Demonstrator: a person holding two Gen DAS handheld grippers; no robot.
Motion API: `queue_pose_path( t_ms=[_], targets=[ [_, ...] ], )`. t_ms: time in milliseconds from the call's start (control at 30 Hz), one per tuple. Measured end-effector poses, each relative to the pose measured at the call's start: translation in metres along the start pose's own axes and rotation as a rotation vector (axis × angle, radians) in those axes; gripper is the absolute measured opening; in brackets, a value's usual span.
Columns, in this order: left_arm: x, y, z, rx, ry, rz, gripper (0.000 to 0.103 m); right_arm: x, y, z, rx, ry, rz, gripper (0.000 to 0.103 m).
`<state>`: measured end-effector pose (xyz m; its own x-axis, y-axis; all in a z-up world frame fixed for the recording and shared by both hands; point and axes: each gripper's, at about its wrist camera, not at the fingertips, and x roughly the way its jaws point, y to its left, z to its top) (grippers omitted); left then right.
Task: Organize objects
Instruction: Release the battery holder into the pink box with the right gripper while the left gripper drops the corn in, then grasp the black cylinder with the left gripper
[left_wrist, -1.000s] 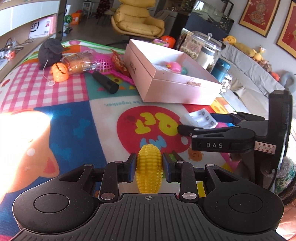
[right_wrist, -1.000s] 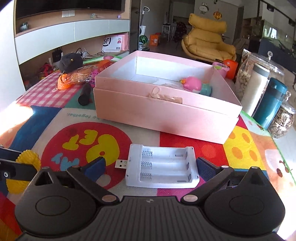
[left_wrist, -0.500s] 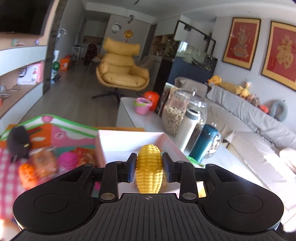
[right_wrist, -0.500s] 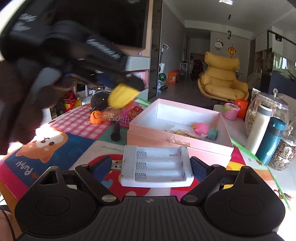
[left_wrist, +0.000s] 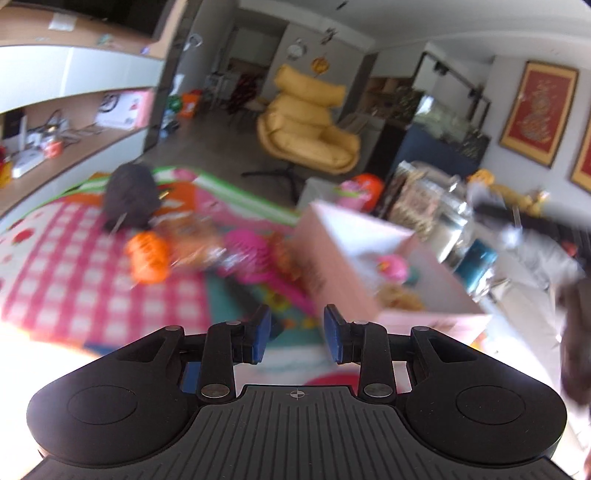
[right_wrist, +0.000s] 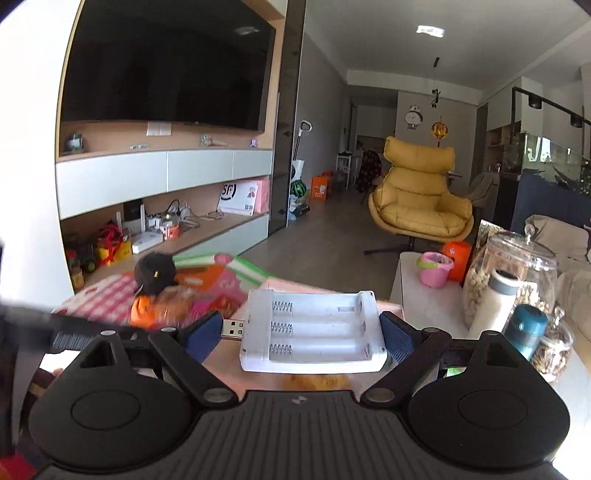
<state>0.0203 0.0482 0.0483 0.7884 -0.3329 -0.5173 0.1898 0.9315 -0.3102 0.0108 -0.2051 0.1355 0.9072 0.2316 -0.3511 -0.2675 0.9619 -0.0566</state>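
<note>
- Two grippers show, one in each wrist view.
- The left gripper (left_wrist: 295, 334) has its jaws set narrow with nothing between the blue pads (left_wrist: 260, 338); only the play mat (left_wrist: 74, 280) shows through the gap.
- The right gripper (right_wrist: 301, 338) stands with its jaws wide, clamped on a white battery charger (right_wrist: 314, 332) held flat across them, USB plug (right_wrist: 232, 328) pointing to the left pad.
- The pink box (left_wrist: 354, 258) sits open on the worktop just beyond the left jaws; a pink toy (left_wrist: 391, 266) lies inside, with something tan beside it that the blur keeps me from naming.
- Left of the box on the mat lie a pink strainer (left_wrist: 247, 254), a wrapped snack, an orange pumpkin toy (left_wrist: 147, 256) and a dark plush (left_wrist: 127, 195), all smeared by motion.
- Beyond the charger stand a glass jar (right_wrist: 513, 280), a white bottle (right_wrist: 496, 302) and a teal flask (right_wrist: 526, 328) close together.
- A yellow armchair (right_wrist: 421, 195) stands well apart on the floor.
</note>
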Motion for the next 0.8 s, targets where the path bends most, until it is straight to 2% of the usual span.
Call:
queue_pose_path(
  t_ms=[33, 100, 167, 300, 400, 467, 567, 700, 800],
  targets=[
    [-0.001, 0.005, -0.002, 0.004, 0.013, 0.031, 0.035, 0.016, 0.000, 0.011, 0.001, 0.015, -0.007, 0.096],
    [-0.006, 0.015, -0.005, 0.014, 0.026, 0.074, 0.035, 0.041, 0.000, 0.022, 0.013, 0.028, -0.063, 0.097],
    [-0.010, 0.025, -0.006, 0.001, 0.029, 0.081, 0.035, 0.045, 0.005, 0.017, 0.007, 0.020, -0.087, 0.097],
    [-0.001, 0.032, 0.001, -0.059, 0.033, 0.071, 0.035, 0.030, 0.014, -0.023, 0.022, 0.022, -0.084, 0.098],
    [0.013, 0.024, 0.010, -0.081, 0.012, 0.059, 0.035, 0.007, 0.020, -0.059, 0.038, 0.022, -0.130, 0.100],
    [0.028, 0.016, 0.018, -0.085, 0.008, 0.081, 0.035, -0.005, 0.021, -0.077, 0.058, 0.022, -0.146, 0.102],
    [0.055, 0.009, 0.028, -0.103, 0.047, 0.101, 0.035, -0.011, 0.022, -0.101, 0.068, 0.045, -0.161, 0.103],
    [0.082, 0.001, 0.031, -0.054, 0.115, 0.196, 0.035, -0.004, 0.028, -0.125, 0.039, 0.086, -0.198, 0.103],
    [0.090, 0.000, 0.027, -0.056, 0.142, 0.216, 0.044, -0.007, 0.023, -0.125, 0.066, 0.055, -0.179, 0.103]
  ],
)
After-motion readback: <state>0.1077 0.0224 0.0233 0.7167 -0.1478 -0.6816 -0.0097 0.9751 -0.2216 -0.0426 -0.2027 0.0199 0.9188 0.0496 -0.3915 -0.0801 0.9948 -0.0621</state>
